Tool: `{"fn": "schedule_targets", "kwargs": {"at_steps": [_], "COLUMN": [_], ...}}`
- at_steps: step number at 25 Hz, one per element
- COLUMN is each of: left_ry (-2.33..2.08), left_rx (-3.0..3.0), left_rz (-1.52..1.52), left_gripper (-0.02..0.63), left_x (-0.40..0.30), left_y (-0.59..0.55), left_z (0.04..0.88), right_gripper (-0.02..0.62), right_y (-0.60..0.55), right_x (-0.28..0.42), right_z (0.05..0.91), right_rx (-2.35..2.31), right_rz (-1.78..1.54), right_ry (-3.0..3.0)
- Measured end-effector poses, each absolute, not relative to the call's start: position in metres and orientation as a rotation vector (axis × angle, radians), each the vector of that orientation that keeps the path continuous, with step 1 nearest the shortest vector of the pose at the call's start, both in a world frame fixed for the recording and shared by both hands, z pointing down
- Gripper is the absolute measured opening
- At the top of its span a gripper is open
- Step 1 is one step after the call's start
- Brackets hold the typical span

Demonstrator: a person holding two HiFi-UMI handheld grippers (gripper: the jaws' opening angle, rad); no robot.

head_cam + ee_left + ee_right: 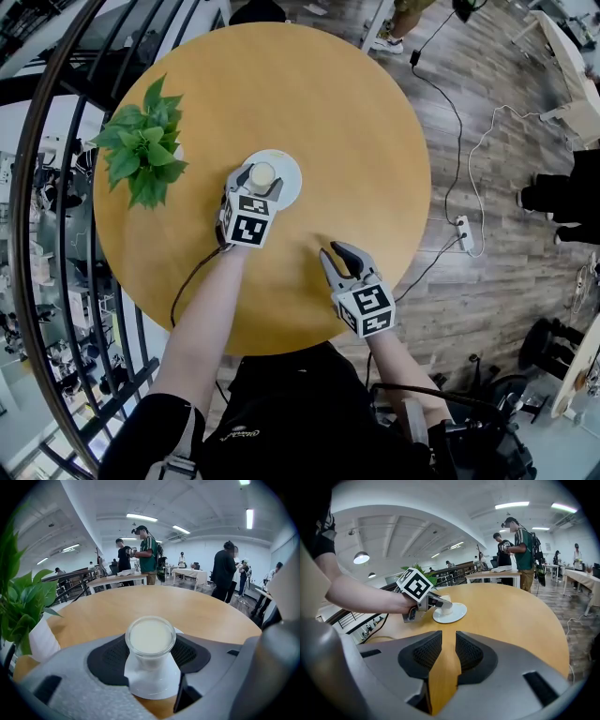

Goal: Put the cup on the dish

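Left gripper view: left claw point(149, 656) grips cup point(150, 636), hiding much of dish point(152, 689).

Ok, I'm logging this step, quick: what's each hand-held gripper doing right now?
Left hand-held gripper: closed on the cup, which stands on the dish.
Right hand-held gripper: jaws slightly apart, empty.

No readable text anywhere. Left gripper point(260, 178) and right gripper point(336, 253) each carry a marker cube point(247, 217) with black-and-white square code patterns: machine codes only, no letters or digits. Small white logo point(238, 433) on the wearer's black shirt point(281, 412) is too small to read. Background people's clothing and the furniture show no legible print.
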State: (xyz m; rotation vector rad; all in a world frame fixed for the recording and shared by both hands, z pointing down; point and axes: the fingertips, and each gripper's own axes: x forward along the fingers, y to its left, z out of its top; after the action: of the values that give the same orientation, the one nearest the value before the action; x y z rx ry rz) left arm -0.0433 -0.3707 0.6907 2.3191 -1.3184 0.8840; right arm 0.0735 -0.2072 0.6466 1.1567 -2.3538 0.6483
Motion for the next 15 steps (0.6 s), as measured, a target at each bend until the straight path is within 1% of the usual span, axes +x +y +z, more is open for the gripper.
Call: {"fn": "schedule_targets", "kwargs": {"at_steps": [4, 7, 15], "left_ry": [-1.314, -1.308, -1.301], "left_rx": [2.321, 2.323, 2.3], "left_rz": [0.844, 0.834, 0.836], "left_gripper": [0.279, 0.307, 0.308], "left_x": [-0.043, -0.0418, -0.0425], "left_y": [-0.3679, -0.3681, -0.3658], "left_z": [0.6915, 0.6914, 0.6954], "right_gripper": [0.077, 0.077, 0.077], "right_y": [-0.2033, -0.2025, -0.201], "right_x": [0.0753, 0.0768, 0.0786], "right_z": [0.649, 0.6497, 0.6512], "right_rx": [1.157, 1.161, 1.17], "right_rz": [0.655, 0.658, 0.66], "right_ry": [-2.348, -2.346, -2.343]}}
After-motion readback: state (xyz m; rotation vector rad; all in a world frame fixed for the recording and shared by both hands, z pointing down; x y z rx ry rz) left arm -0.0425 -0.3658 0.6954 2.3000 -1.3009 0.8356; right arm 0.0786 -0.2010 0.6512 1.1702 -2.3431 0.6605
